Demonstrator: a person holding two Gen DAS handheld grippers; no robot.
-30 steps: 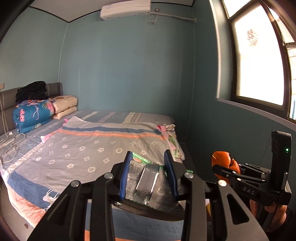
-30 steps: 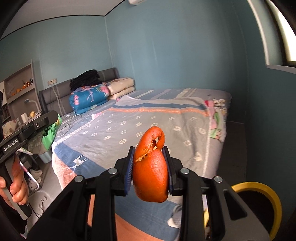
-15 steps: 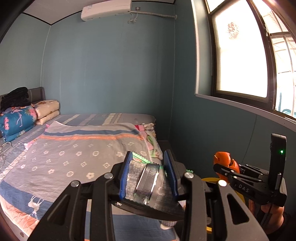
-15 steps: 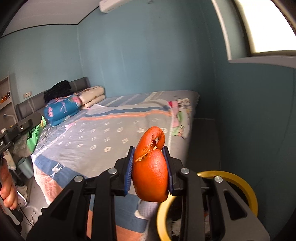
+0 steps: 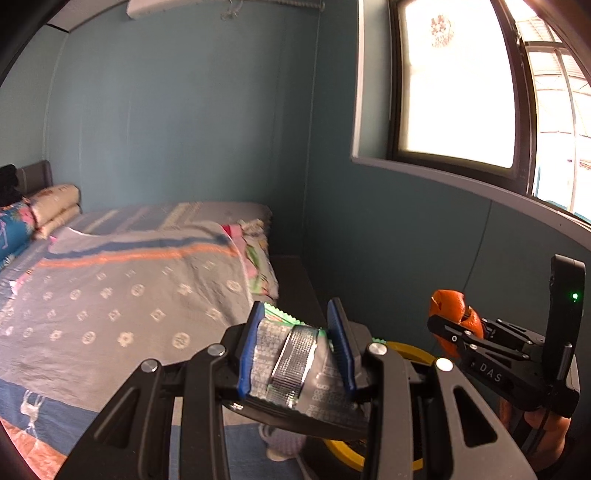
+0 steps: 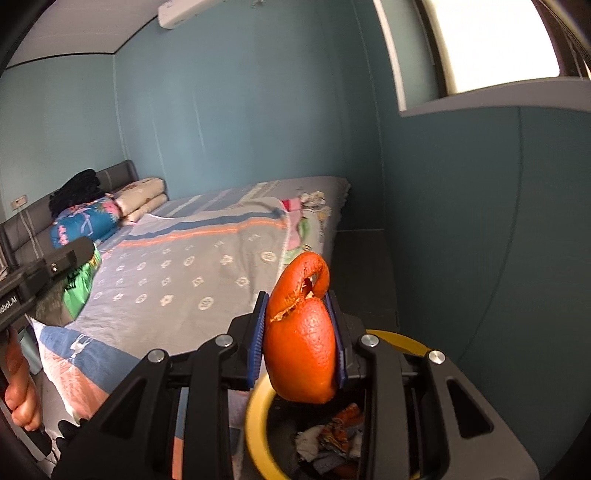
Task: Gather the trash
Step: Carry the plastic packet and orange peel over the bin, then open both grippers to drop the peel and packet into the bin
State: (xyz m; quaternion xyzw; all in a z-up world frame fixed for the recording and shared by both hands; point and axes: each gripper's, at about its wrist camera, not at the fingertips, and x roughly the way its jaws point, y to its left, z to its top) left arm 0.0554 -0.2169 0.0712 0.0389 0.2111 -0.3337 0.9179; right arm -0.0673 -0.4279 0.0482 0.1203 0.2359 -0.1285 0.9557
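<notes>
Trash: peel gripped in right jaws, wrapper gripped in left jaws. Bin at 6 o'clock below peel, already part-filled. Both drops remain.

Count of things in the bedroom, both wrist views

Two grippers: the left gripper with one silver snack wrapper between its blue pads, the right gripper with one orange peel. One yellow-rimmed bin, its scraps too jumbled to count. One bed under one patterned blanket. At the headboard, one blue flowered bundle, two cream pillows stacked, one black heap of clothes. One window. One air conditioner high on the wall. One bare hand shows, at the left edge of the right view.
</notes>
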